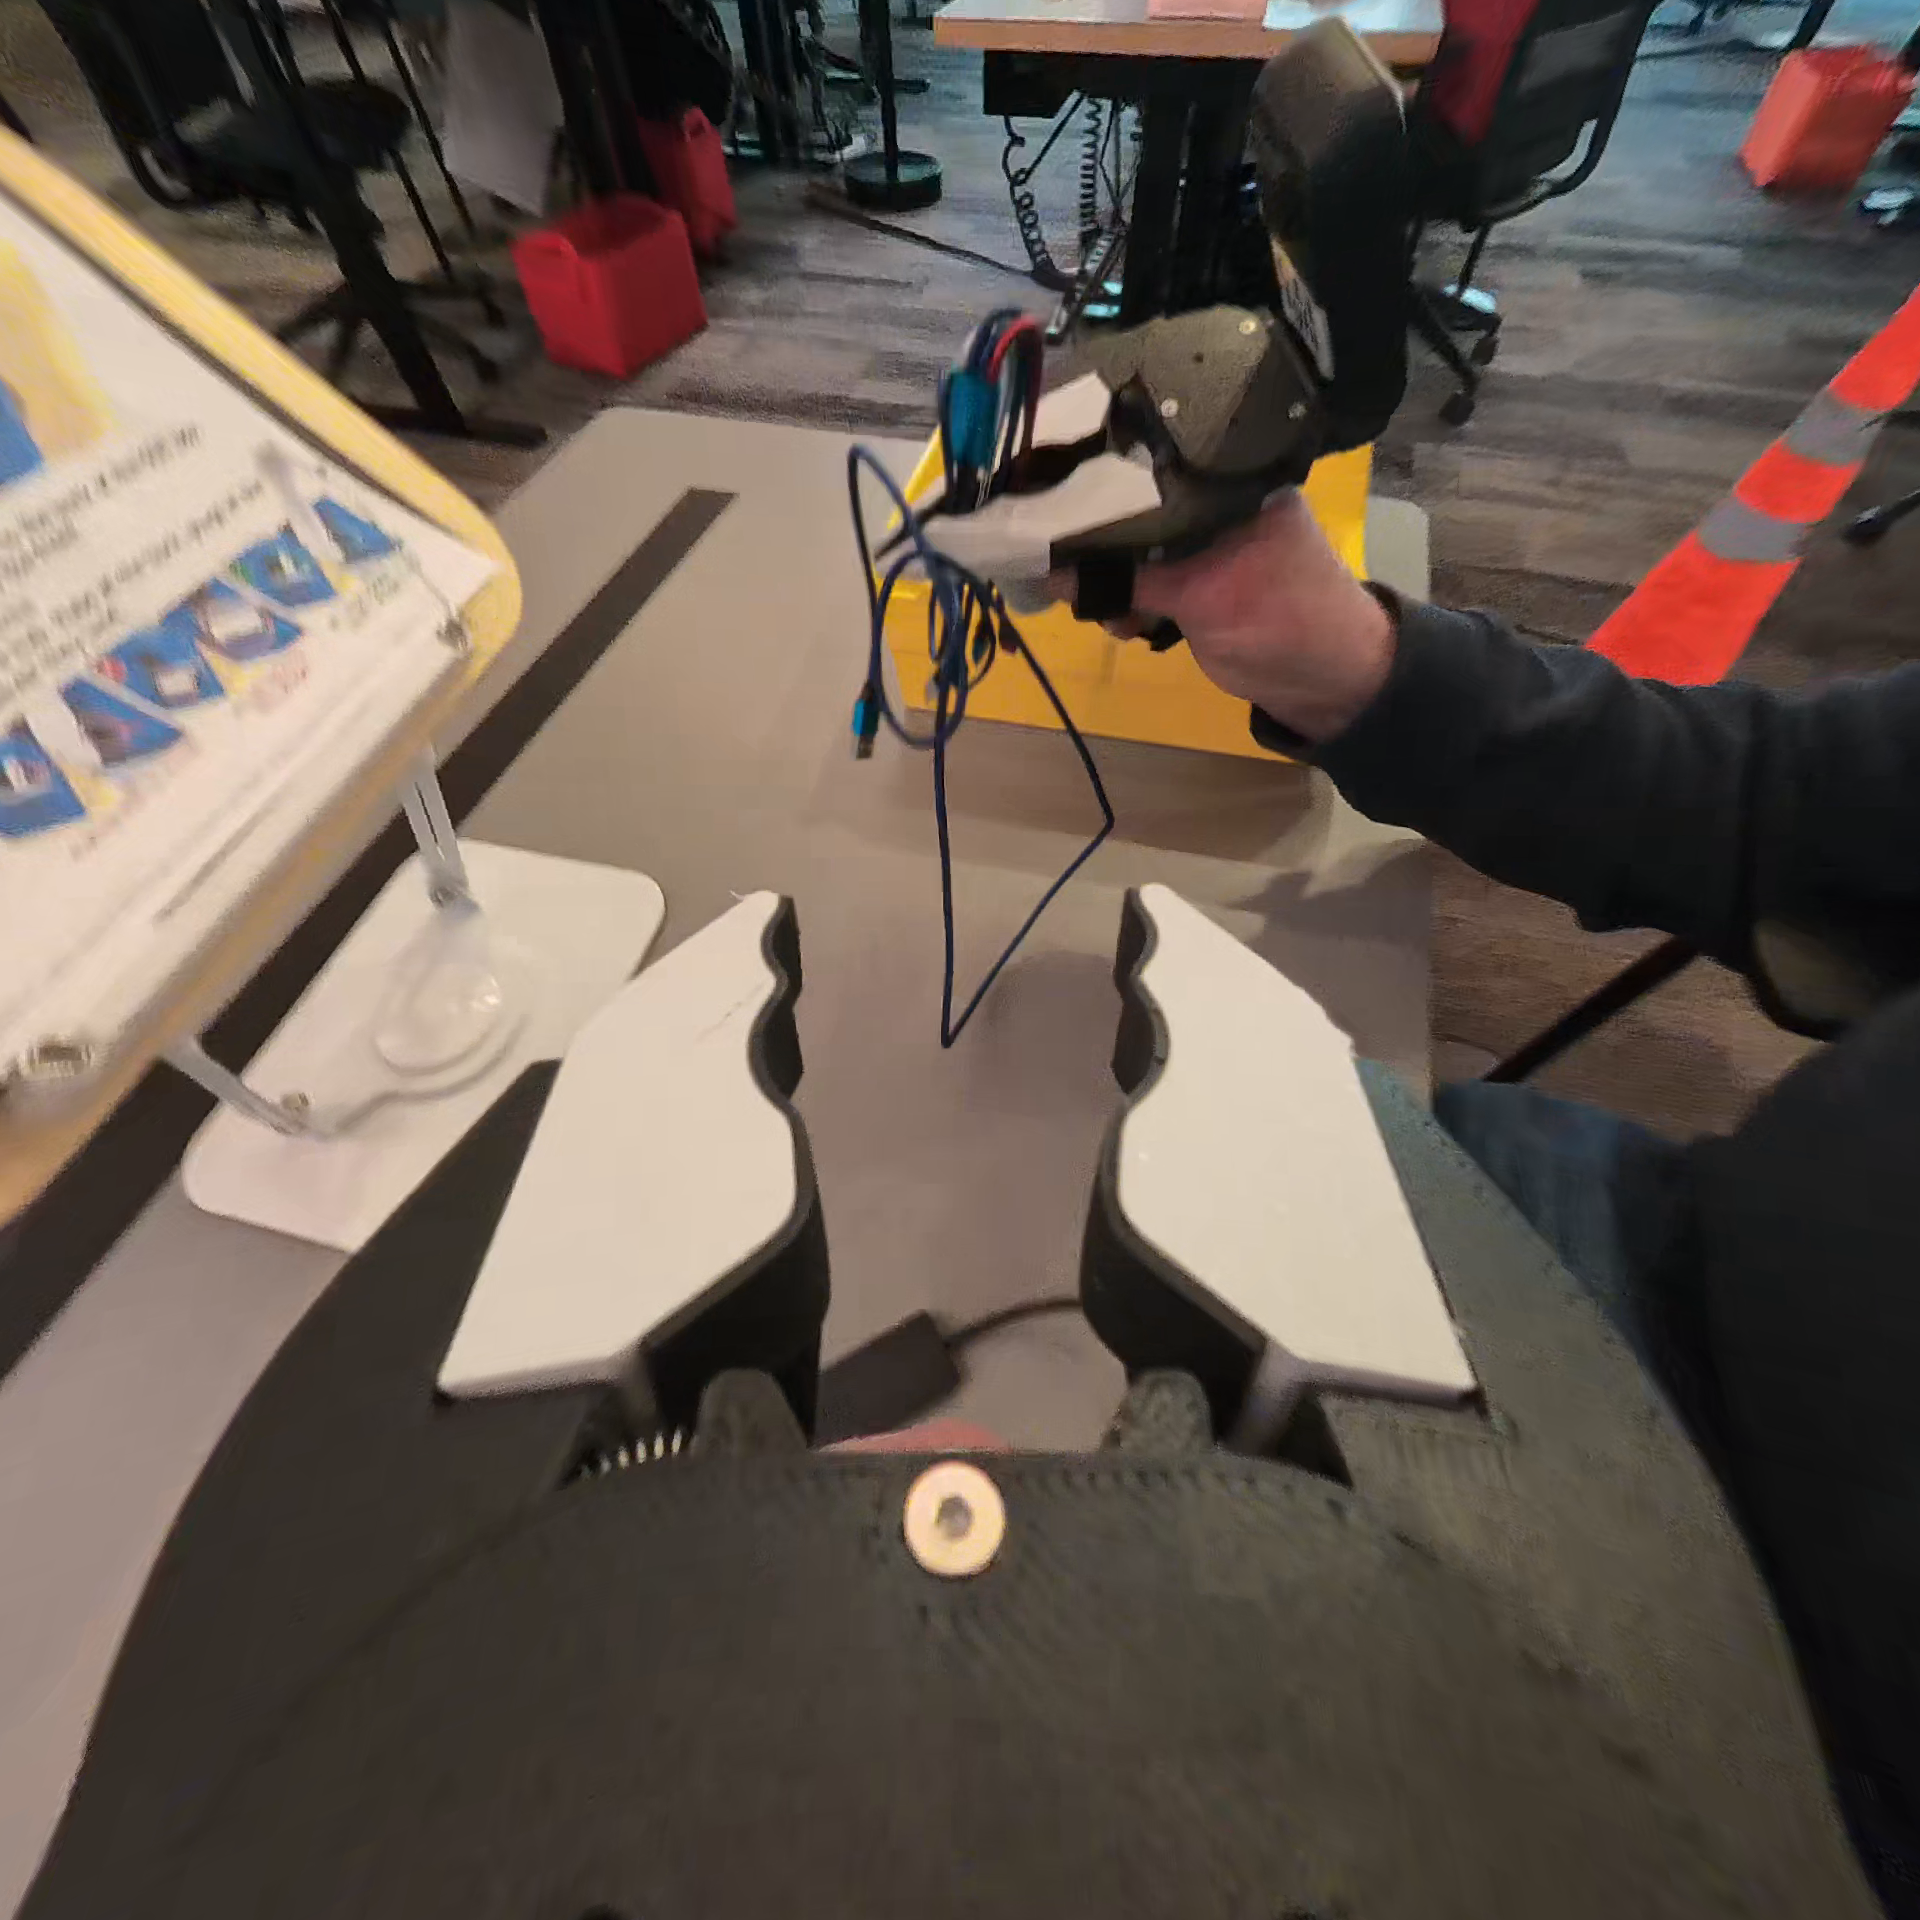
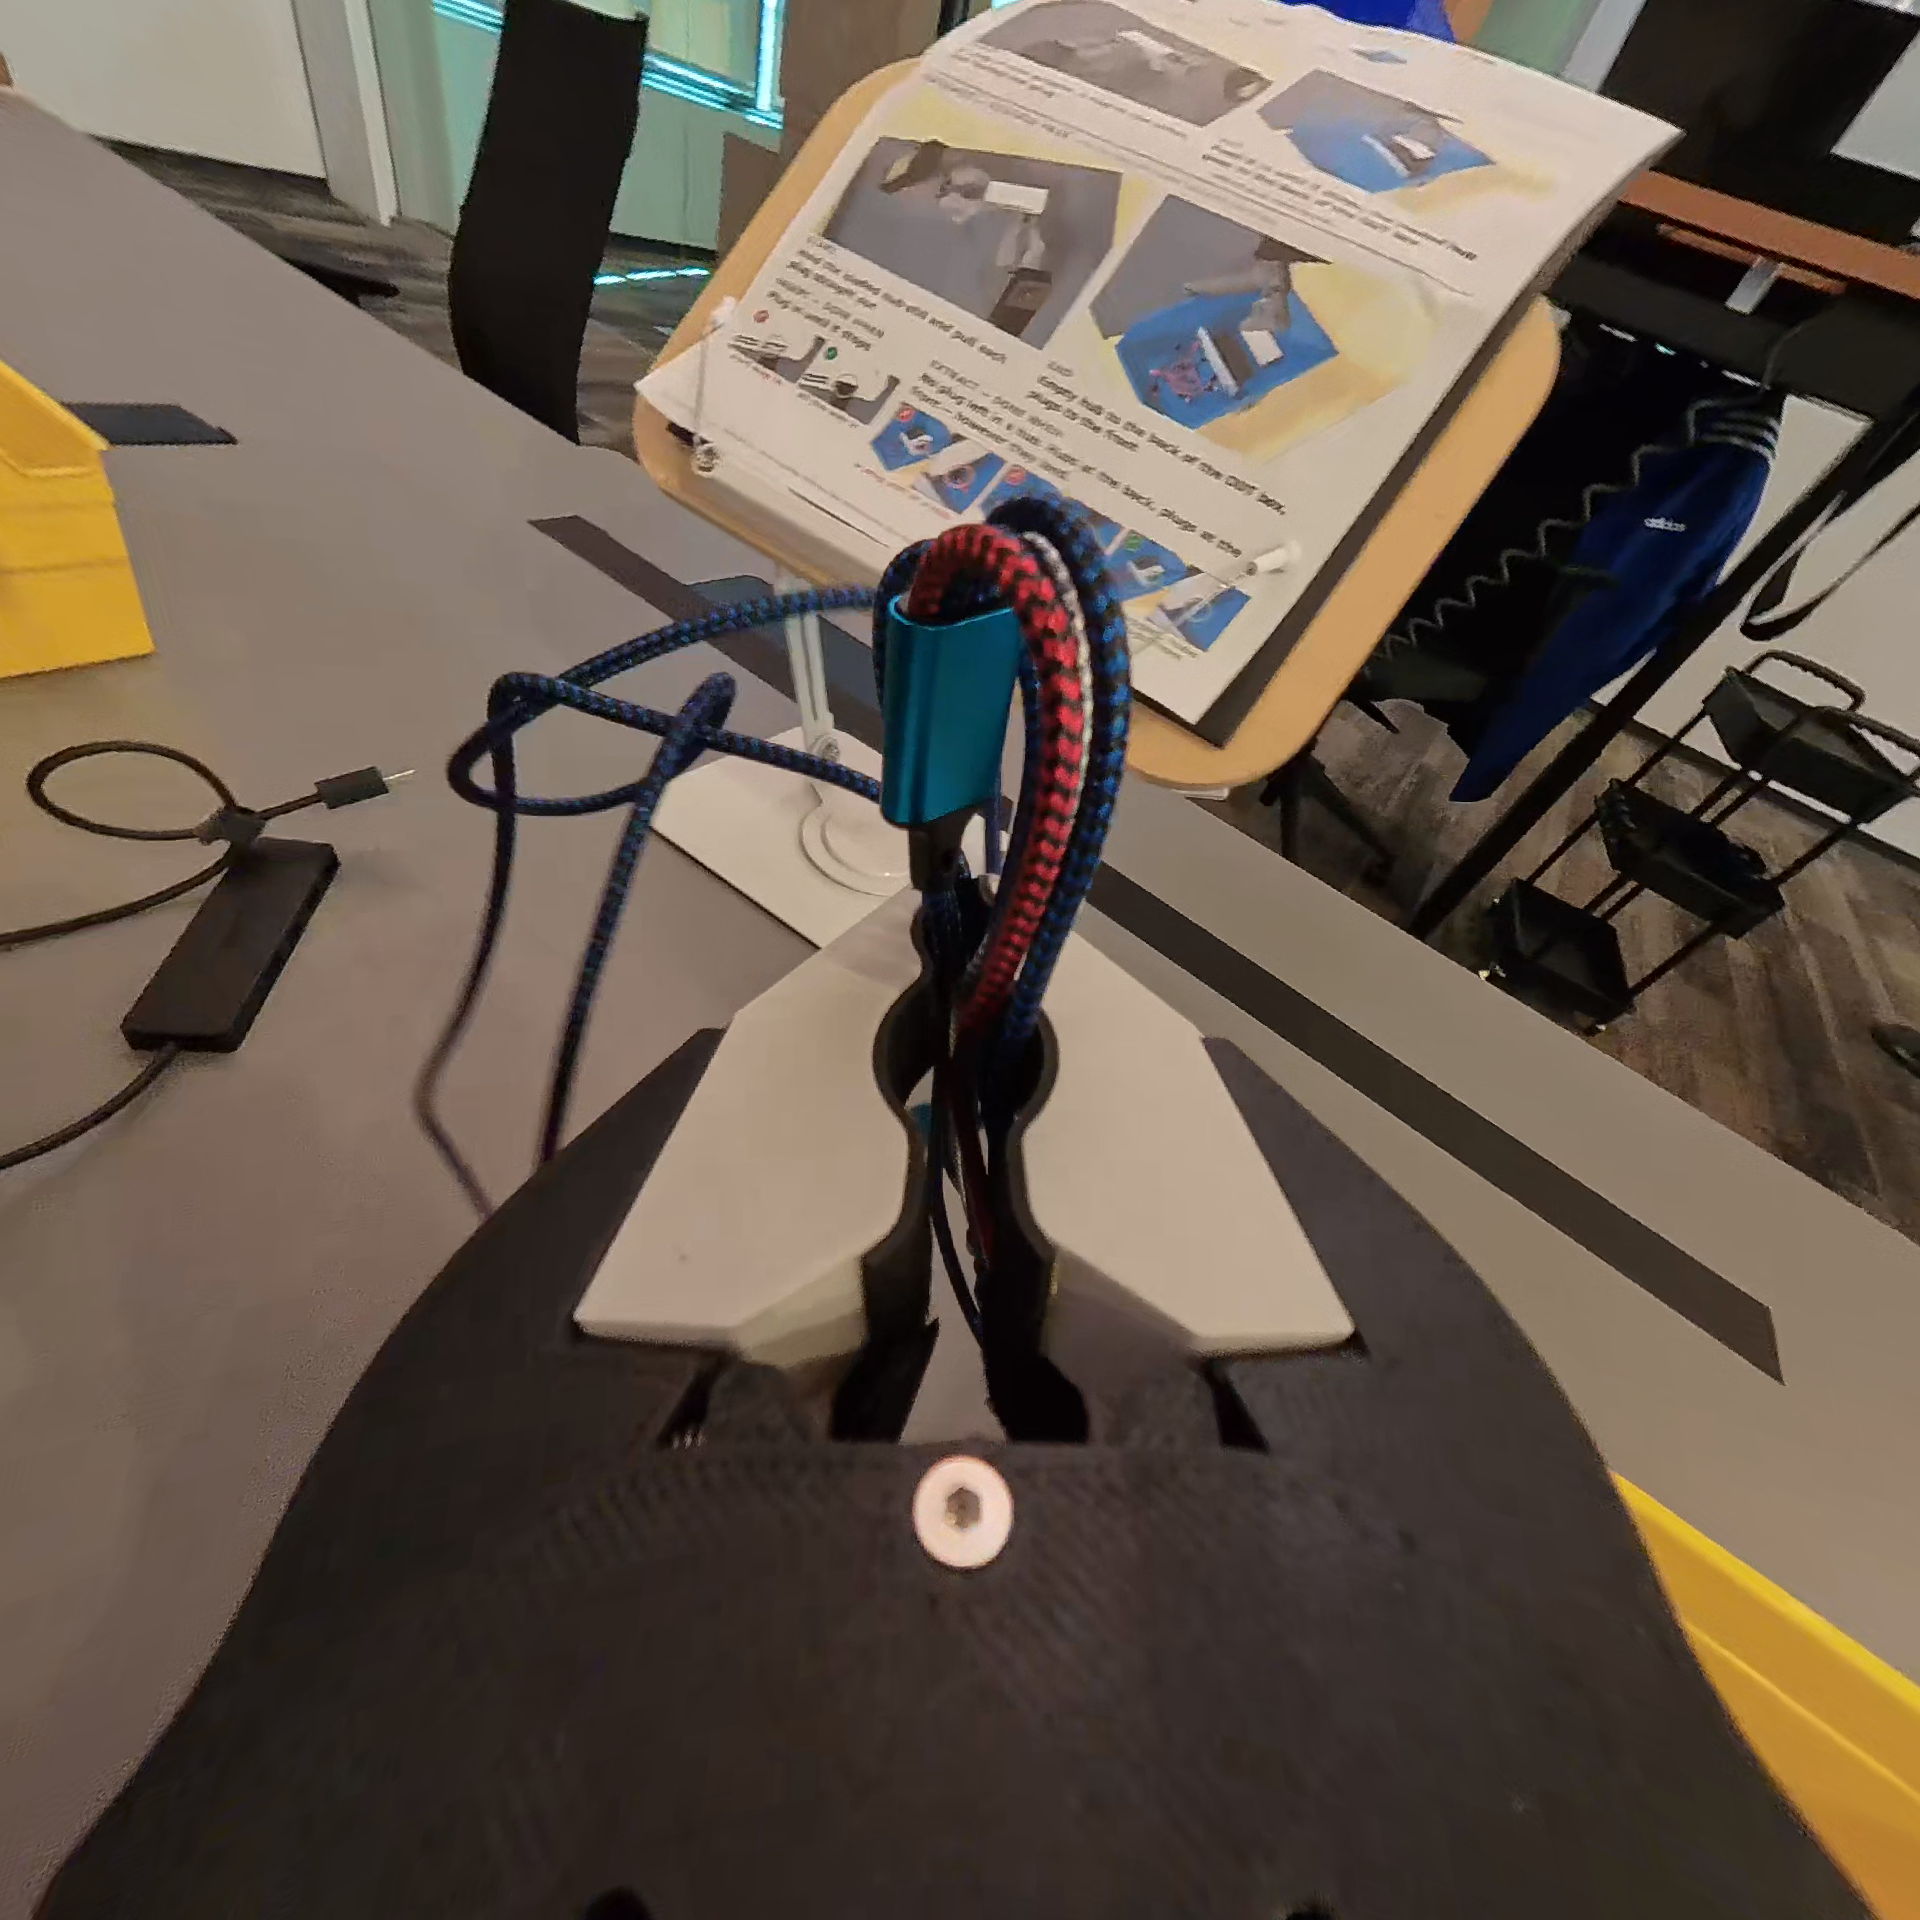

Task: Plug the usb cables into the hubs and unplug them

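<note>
My right gripper point(image 2: 964, 966) is shut on a bundle of braided USB cables point(image 2: 1039, 790), blue-black and red-black, with a teal plug shell point(image 2: 945, 717) sticking up above the fingertips. It also shows in the left wrist view point(image 1: 1039, 509), held up over the table with the cables point(image 1: 951, 665) dangling from it. My left gripper point(image 1: 956, 935) is open; one hanging blue cable loop point(image 1: 1023, 904) drops between its fingers without touching either pad. A black USB hub point(image 2: 229, 945) lies on the grey table point(image 2: 312, 520) at the left, and it shows under my left gripper point(image 1: 888, 1377).
A document stand with printed pages point(image 2: 1122, 343) on a white base point(image 1: 468, 997) stands on the table. A yellow bin point(image 1: 1132, 675) sits behind the right gripper. A dark tape strip point(image 1: 582, 665) runs across the table. Chairs, desks and red bins lie beyond. Across from one pair of fingers to the other is roughly 20 cm. The black USB hub point(image 2: 229, 945) is about 25 cm from my left fingertips. It turns up in the left wrist view point(image 1: 847, 1390) as well.
</note>
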The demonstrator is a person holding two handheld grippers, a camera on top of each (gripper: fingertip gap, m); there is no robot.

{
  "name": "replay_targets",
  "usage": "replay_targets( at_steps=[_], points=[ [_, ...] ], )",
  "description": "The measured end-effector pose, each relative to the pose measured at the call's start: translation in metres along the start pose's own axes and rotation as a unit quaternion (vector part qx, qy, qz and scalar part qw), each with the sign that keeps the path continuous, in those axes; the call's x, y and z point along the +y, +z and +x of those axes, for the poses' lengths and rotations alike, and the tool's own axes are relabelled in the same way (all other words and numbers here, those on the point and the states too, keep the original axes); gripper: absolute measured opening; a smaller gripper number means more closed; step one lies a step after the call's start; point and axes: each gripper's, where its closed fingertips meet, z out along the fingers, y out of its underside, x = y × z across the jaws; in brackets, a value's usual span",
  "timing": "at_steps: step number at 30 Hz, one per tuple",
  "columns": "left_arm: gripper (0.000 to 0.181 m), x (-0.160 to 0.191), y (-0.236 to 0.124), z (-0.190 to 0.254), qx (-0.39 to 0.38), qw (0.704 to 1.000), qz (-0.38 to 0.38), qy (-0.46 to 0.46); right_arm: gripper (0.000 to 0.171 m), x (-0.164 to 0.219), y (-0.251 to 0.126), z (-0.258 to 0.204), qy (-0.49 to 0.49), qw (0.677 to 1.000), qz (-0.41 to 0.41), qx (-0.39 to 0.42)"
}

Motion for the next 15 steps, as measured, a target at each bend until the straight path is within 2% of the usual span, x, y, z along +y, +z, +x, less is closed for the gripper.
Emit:
replay_targets(
  at_steps=[4,7,8,10,15],
  points=[
    [0.049,-0.013,0.062,0.012,-0.031,0.998,-0.025,0.056,0.000,-0.001,0.006,-0.018,-0.020,1.000,-0.008,-0.014],
    [0.034,-0.003,0.106,0.006,-0.081,0.986,-0.081,0.117,0.000,-0.005,0.007,-0.031,-0.023,0.999,-0.005,-0.029],
    [0.024,0.002,0.115,0.000,-0.103,0.980,-0.098,0.136,0.000,-0.005,0.007,-0.034,-0.024,0.999,-0.006,-0.031],
    [0.003,0.003,0.123,-0.006,-0.128,0.975,-0.104,0.152,0.000,-0.005,0.005,-0.037,-0.026,0.999,-0.005,-0.036],
    [0.000,-0.006,0.112,-0.005,-0.132,0.980,-0.061,0.137,0.000,-0.006,0.003,-0.044,-0.004,0.998,0.008,-0.068]
  ],
)
